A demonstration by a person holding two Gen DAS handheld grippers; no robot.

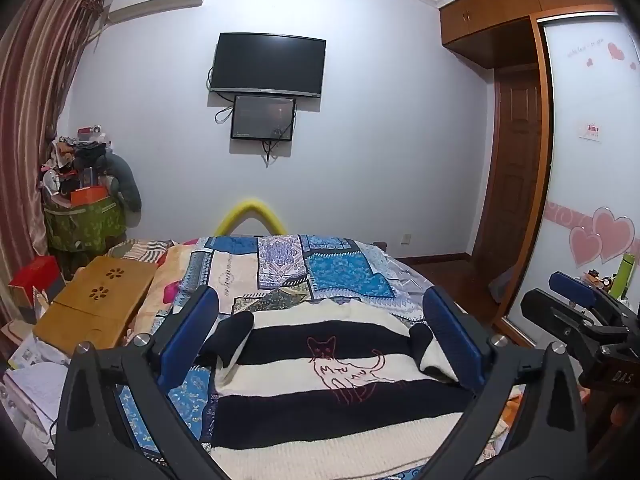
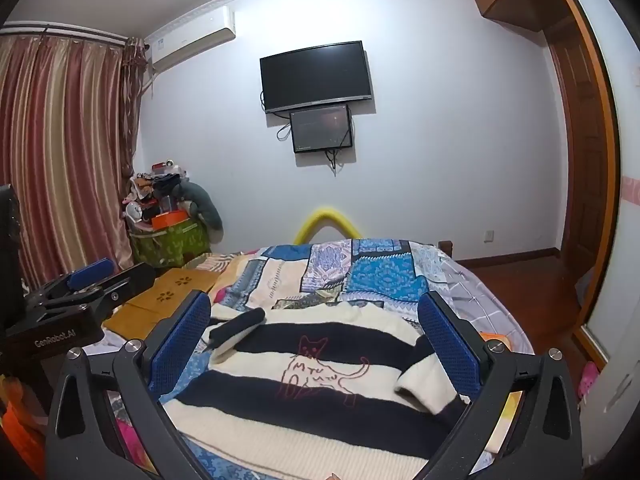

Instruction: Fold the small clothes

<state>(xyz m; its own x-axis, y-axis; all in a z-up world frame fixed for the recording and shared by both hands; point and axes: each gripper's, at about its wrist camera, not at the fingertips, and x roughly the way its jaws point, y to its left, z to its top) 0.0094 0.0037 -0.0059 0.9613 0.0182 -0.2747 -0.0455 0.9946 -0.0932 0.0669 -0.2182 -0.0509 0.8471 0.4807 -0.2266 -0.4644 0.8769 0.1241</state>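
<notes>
The black-and-cream striped knitted sweater (image 1: 320, 376) lay flat on the patchwork bedspread (image 1: 288, 276); left gripper (image 1: 320, 344) and right gripper (image 2: 316, 344) hovered at six o'clock, jaws wide, empty.

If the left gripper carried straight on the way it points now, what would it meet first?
Most likely the striped sweater spread on the bed: the open left gripper tilts slightly down over it, nothing between. Depth is unclear.

Wall television (image 1: 267, 65) above a patchwork bedspread (image 1: 340, 270), striped curtain (image 2: 60, 140) aside.
</notes>
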